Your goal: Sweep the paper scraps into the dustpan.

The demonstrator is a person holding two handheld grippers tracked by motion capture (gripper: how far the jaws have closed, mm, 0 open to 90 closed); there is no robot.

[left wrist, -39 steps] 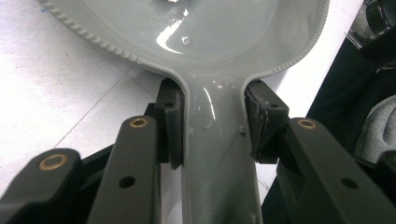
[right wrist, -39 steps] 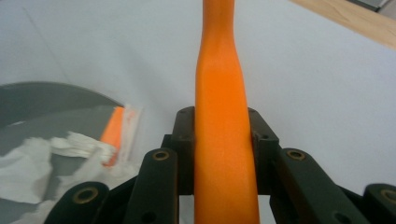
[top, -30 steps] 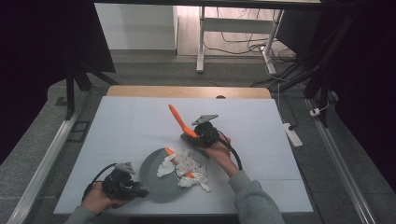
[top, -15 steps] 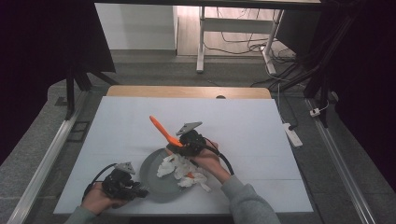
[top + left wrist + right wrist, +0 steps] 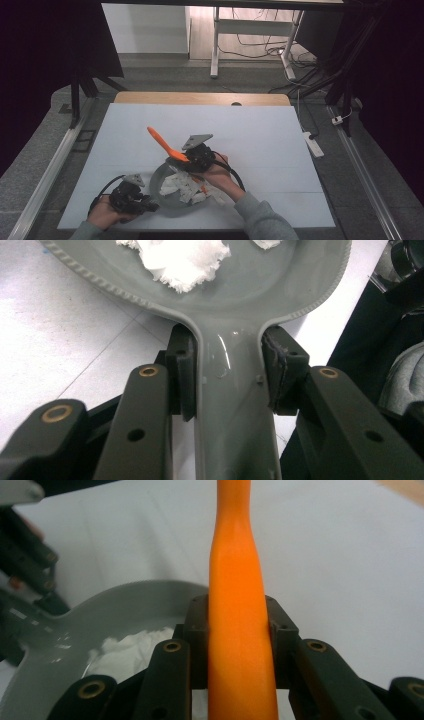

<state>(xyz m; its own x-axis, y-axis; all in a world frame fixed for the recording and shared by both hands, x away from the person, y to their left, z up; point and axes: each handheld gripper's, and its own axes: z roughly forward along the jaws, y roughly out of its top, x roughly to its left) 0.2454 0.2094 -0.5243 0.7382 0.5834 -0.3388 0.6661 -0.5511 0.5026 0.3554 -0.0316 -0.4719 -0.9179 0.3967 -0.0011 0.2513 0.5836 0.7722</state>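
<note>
Right gripper [image 5: 192, 159] now lower over pan [image 5: 161, 200], jaws clamping orange handle [image 5: 239, 630], left gripper [image 5: 227, 375] jaws pinching pan handle [image 5: 230, 405]

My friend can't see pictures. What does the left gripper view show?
Two black tongs squeeze the handle of a grey pan from both sides. The pan sits on a white table, and fluffy white scraps lie inside it.

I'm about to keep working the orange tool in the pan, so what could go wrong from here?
1. White scraps sit close to the grey pan's rim; a push may spill them onto the table.
2. The left tongs pinch only the pan's smooth handle, so it could twist.
3. The orange tool may slip in the right tongs.
</note>
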